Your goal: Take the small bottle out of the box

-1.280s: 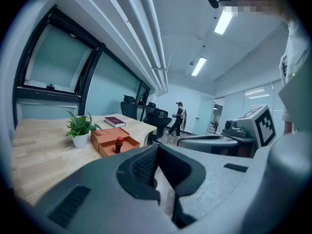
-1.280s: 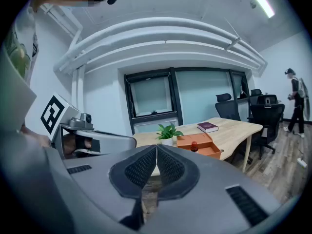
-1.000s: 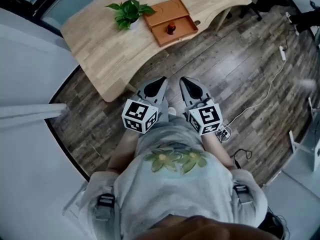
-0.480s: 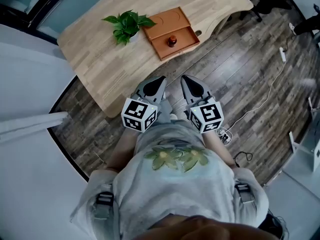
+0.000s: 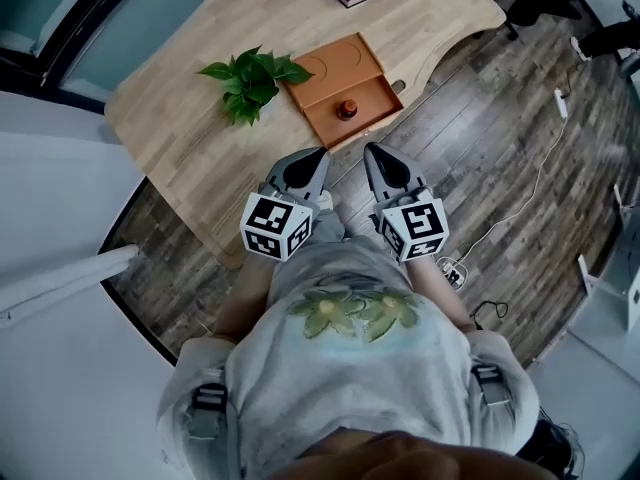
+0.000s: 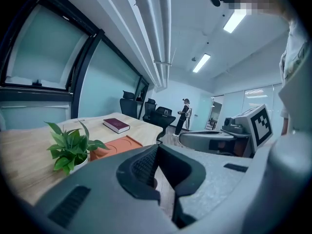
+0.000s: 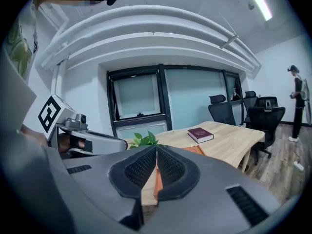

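The left gripper (image 5: 300,171) and right gripper (image 5: 386,171) have moved nearer the box (image 5: 372,99), now ahead of their shut, empty jaws, so grabbing the bottle (image 5: 346,109) comes next.

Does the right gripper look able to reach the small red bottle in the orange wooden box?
Probably yes: the orange wooden box lies open, nothing covers the small red bottle or stands between it and the right gripper, whose jaws are shut.

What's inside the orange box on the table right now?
Head view shows one small bottle sitting near the middle of the orange box, nothing else. The near wall may hide a strip of its floor; the gripper views don't see inside.
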`<state>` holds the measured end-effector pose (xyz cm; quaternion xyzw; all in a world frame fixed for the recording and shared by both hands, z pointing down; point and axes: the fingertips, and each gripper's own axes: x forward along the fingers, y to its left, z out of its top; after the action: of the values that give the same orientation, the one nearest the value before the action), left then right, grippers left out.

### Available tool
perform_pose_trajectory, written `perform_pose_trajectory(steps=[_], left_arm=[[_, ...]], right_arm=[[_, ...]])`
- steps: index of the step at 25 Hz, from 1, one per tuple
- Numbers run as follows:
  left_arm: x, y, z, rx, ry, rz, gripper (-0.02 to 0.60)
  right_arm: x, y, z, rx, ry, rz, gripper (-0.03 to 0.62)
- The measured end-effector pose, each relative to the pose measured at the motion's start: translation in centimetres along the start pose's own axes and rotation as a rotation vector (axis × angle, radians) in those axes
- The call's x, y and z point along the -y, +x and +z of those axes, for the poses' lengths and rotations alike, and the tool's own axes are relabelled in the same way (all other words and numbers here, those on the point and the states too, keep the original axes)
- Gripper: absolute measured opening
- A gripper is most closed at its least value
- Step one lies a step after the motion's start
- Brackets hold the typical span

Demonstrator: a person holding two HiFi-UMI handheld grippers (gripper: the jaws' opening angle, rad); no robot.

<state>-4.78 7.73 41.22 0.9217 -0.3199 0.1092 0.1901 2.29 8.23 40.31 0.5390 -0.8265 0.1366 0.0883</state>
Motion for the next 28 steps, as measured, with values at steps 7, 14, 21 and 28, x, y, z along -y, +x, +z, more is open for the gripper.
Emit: perform_pose_trajectory(steps=[7,14,21,28], left_arm=[[-3.0,1.4,0.7,-0.005,0.006,-0.02,0.008],[-4.4,3.1,0.9,-0.021,-0.02,-0.011,0.008],[-5.1,5.2,1.8,-0.025,-0.047,0.023,0.008],[-6.1,7.0,2.6,-0.034,-0.069,0.071,0.008]], right_arm=[[1.6,2.9,0.3,-0.018,0.005,-0.043,0.011],[3.8,4.6,0.7,-0.049,-0.019,-0.041,0.012],[5.9,6.4,1.4,-0.084,-0.037,0.018,0.022],[6.7,8.5,1.0,-0.15,-0.046,0.116,0.091]])
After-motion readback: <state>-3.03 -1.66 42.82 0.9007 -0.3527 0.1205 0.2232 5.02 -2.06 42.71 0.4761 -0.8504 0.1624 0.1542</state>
